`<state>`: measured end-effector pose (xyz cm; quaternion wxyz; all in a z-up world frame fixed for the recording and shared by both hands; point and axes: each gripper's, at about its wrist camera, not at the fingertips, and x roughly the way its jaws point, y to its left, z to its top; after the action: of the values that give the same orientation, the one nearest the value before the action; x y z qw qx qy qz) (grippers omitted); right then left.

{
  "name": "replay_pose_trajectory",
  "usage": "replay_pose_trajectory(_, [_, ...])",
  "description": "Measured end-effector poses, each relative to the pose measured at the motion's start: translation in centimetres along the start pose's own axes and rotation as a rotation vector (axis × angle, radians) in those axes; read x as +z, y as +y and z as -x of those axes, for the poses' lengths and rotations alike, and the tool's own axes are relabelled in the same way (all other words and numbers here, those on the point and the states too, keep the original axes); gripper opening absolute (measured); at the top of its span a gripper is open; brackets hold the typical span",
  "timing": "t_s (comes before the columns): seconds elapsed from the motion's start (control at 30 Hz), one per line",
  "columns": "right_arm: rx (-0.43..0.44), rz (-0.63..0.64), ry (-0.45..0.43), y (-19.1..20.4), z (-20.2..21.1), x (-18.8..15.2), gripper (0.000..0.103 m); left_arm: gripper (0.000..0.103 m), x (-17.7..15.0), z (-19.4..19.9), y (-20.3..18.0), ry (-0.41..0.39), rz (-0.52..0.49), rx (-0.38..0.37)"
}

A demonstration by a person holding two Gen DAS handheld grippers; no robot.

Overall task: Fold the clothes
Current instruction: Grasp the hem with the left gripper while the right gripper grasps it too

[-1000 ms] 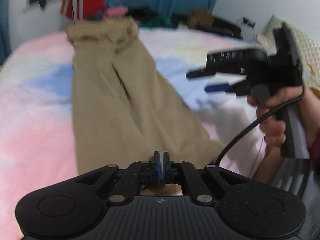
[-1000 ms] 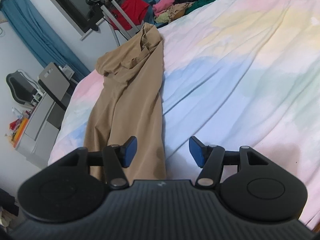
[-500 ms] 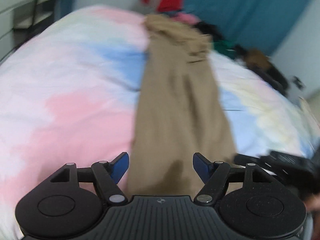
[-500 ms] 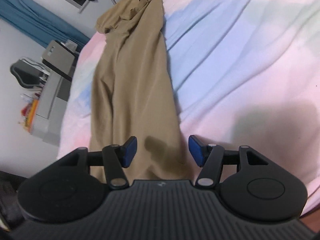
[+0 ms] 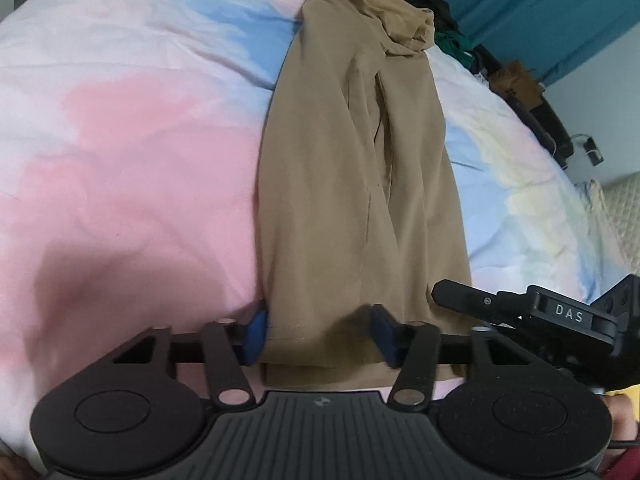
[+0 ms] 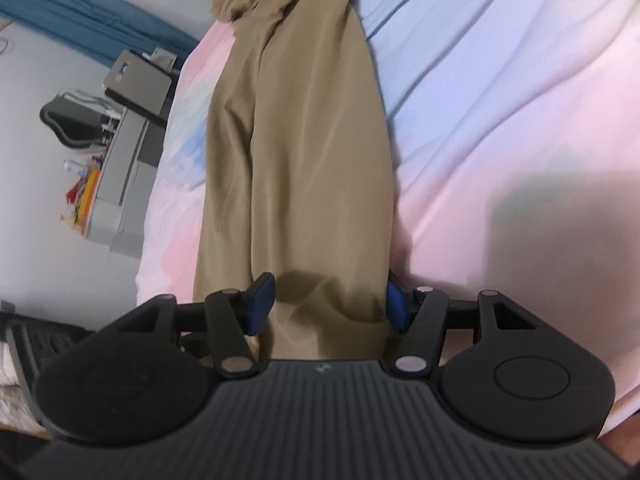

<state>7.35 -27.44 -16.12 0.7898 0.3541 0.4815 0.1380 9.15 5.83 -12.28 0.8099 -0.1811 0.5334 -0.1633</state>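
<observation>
Tan trousers [image 5: 352, 184] lie stretched lengthwise on a pastel bedspread [image 5: 120, 160], waistband bunched at the far end. My left gripper [image 5: 320, 334] is open, its blue pads straddling the left part of the near hem. My right gripper [image 6: 326, 307] is also open, its pads astride the right part of the same trousers [image 6: 296, 152]. The right gripper's black body [image 5: 560, 320] shows at the lower right of the left wrist view, beside the hem. The cloth lies loose between both pairs of fingers.
A heap of other clothes [image 5: 436, 8] lies at the bed's far end before a teal curtain [image 5: 520, 12]. A grey desk with clutter [image 6: 116, 184] and a chair [image 6: 68, 124] stand left of the bed. A quilted pillow [image 5: 624, 216] is at the right.
The left gripper was shut a second ago and has opened. Both grippers have dropped low and moved forward onto the near hem, now straddling the cloth.
</observation>
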Motion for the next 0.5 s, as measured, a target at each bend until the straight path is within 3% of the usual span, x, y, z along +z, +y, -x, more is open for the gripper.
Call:
replay_pose_trajectory(0.03, [-0.005, 0.017, 0.011, 0.3, -0.1, -0.3, 0.057, 0.038, 0.0, 0.1, -0.1, -0.001, -0.004, 0.008])
replay_pose_trajectory(0.1, [-0.039, 0.072, 0.026, 1.2, -0.1, -0.9, 0.048, 0.014, -0.3, 0.9, 0.2, -0.039, 0.016, -0.012])
replay_pose_trajectory(0.17, [-0.091, 0.142, 0.021, 2.2, 0.0, -1.3, 0.023, 0.009, -0.7, 1.8, 0.5, -0.081, 0.039, -0.035])
replay_pose_trajectory(0.3, [-0.087, 0.179, -0.024, 3.0, 1.3, -1.6, 0.016, 0.006, -1.3, 3.5, 1.1, -0.164, 0.085, -0.081])
replay_pose_trajectory(0.5, [0.031, 0.095, -0.161, 3.0, 5.1, -1.2, 0.014, 0.005, -1.3, 7.0, -0.9, -0.289, 0.065, -0.171])
